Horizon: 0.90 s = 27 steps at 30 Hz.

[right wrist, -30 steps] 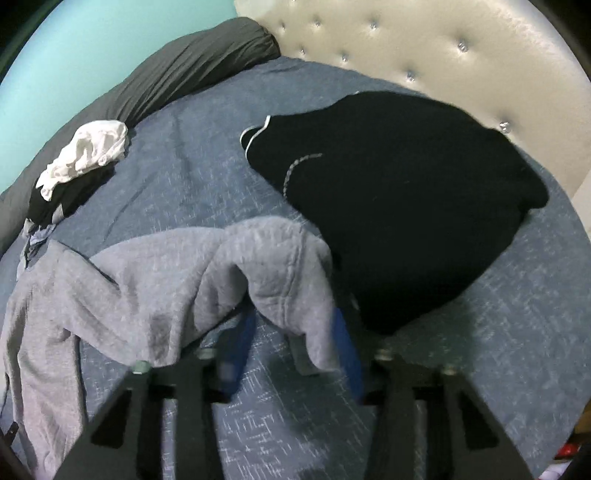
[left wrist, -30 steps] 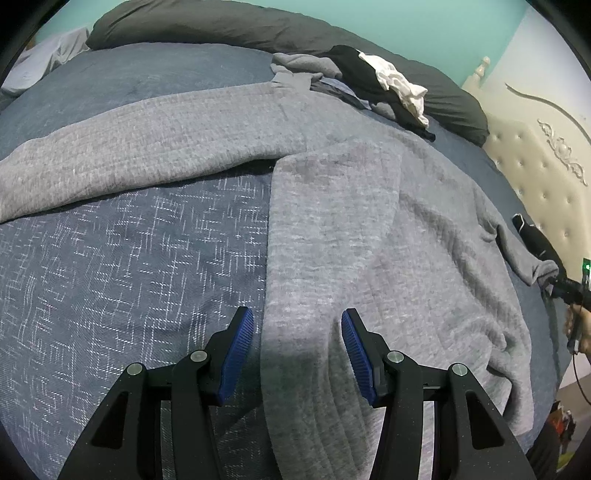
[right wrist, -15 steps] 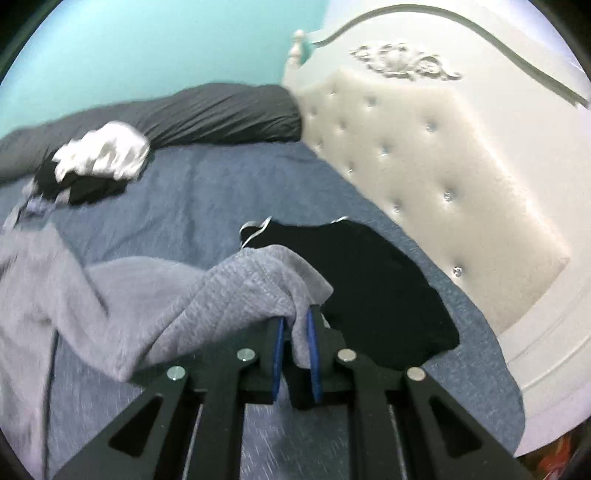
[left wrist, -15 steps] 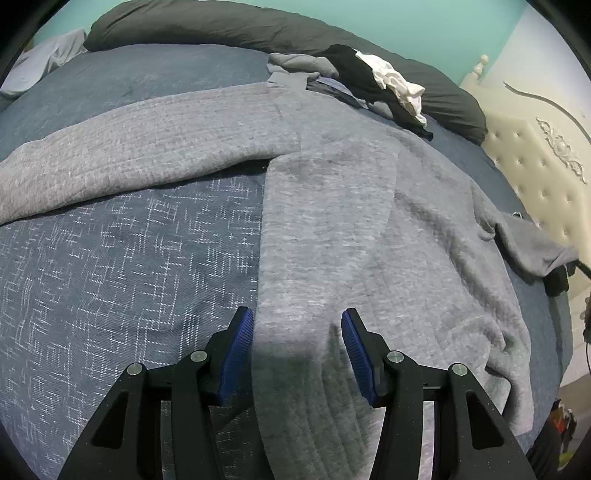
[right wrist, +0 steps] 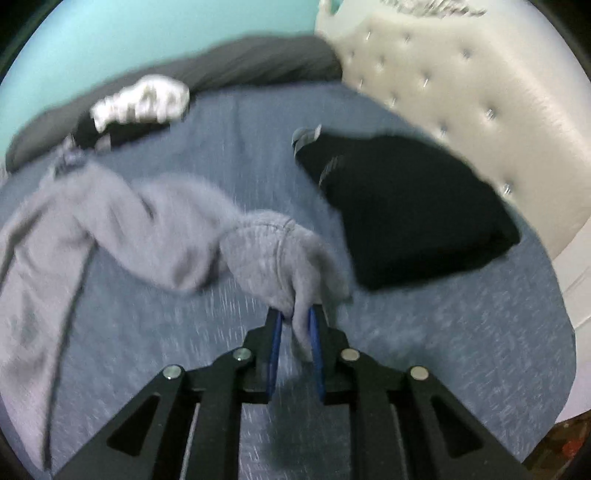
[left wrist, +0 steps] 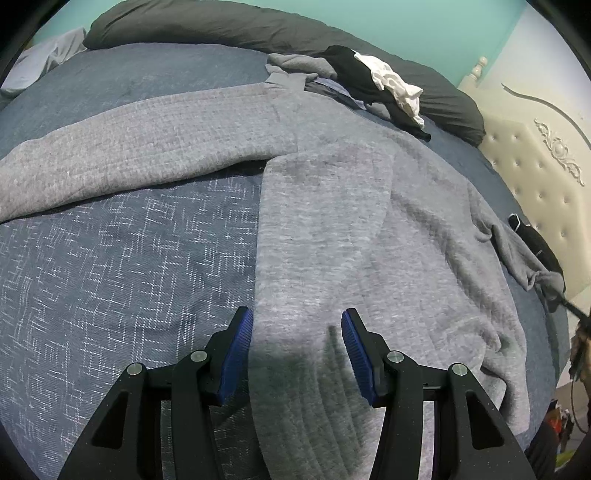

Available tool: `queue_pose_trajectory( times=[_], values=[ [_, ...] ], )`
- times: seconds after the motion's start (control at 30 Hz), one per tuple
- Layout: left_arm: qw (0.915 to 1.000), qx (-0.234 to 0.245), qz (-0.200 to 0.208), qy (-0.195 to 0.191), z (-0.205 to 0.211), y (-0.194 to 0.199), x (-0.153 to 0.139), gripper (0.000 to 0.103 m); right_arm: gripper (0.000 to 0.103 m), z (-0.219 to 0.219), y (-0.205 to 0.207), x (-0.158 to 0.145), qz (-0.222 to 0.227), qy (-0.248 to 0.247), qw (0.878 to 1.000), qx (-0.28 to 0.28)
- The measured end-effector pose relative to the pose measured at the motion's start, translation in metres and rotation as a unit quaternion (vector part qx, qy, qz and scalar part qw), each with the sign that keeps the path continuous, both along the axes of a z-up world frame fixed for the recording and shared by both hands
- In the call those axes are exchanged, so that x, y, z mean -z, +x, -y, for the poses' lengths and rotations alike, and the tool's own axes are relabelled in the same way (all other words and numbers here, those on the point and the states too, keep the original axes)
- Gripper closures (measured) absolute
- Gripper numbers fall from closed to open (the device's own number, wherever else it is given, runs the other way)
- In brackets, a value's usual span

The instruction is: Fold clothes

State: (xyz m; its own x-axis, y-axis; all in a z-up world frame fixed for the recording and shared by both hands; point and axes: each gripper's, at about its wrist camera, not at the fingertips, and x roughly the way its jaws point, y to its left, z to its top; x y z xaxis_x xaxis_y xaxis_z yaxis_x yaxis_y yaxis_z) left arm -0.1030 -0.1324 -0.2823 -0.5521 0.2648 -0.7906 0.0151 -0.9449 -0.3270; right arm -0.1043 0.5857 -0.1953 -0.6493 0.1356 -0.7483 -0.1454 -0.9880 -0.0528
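The bed (left wrist: 110, 258) carries everything, its blue cover patterned with pale cross-hatching; a dark bolster (left wrist: 221, 26) runs along its far edge and a tufted headboard (right wrist: 461, 85) closes one side. A grey sweater (left wrist: 332, 229) lies spread across the cover, which seems meant to give it a flat base for folding; one sleeve (left wrist: 129, 155) stretches out sideways, flat, while the body runs down toward the left gripper (left wrist: 293, 332). That gripper hovers low over the hem end with its fingers (left wrist: 236, 343) wide apart and nothing between them, the left finger just off the garment's straight edge and the right one over the cloth; it looks placed to pin or take the hem, though this is a guess. The right gripper (right wrist: 295, 325) has its fingers clamped on the other sleeve's end (right wrist: 280, 251), so that the cloth hangs in a drooping arc above the cover; the view is blurred, so the exact bite is hard to read. A folded black garment (right wrist: 406, 210) sits just beside it near the headboard, likely set aside as done. A small heap of clothes (left wrist: 369, 85) waits by the bolster, white cloth (left wrist: 397, 86) on top. The sweater is a thick, textured knit, faintly wrinkled on its right side.
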Motion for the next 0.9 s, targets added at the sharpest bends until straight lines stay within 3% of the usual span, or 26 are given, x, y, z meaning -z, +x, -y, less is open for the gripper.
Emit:
queue_pose_trajectory(
  times=[0.03, 0.13, 0.2, 0.4, 0.67, 0.9],
  values=[
    [1.0000, -0.001, 0.000, 0.000, 0.000, 0.000, 0.000, 0.049, 0.086, -0.001, 0.002, -0.010, -0.021, -0.004, 1.000, 0.002],
    [1.0000, -0.001, -0.001, -0.001, 0.001, 0.000, -0.001, 0.049, 0.066, -0.006, 0.001, -0.036, -0.078, -0.016, 0.997, 0.010],
    [1.0000, -0.001, 0.000, -0.002, 0.000, 0.000, 0.000, 0.049, 0.061, -0.013, -0.010, -0.038, -0.079, -0.014, 0.996, 0.033],
    [1.0000, -0.001, 0.001, -0.007, 0.001, 0.000, 0.001, 0.049, 0.061, -0.029, -0.066, -0.025, -0.022, -0.015, 0.997, 0.075],
    [0.9999, 0.005, 0.005, -0.011, -0.001, -0.003, 0.003, 0.049, 0.061, -0.019, -0.102, 0.015, 0.060, -0.020, 0.997, 0.052],
    [1.0000, 0.005, 0.000, -0.008, -0.002, 0.000, -0.001, 0.049, 0.084, -0.008, -0.065, 0.038, 0.088, -0.034, 0.995, 0.012]
  ],
)
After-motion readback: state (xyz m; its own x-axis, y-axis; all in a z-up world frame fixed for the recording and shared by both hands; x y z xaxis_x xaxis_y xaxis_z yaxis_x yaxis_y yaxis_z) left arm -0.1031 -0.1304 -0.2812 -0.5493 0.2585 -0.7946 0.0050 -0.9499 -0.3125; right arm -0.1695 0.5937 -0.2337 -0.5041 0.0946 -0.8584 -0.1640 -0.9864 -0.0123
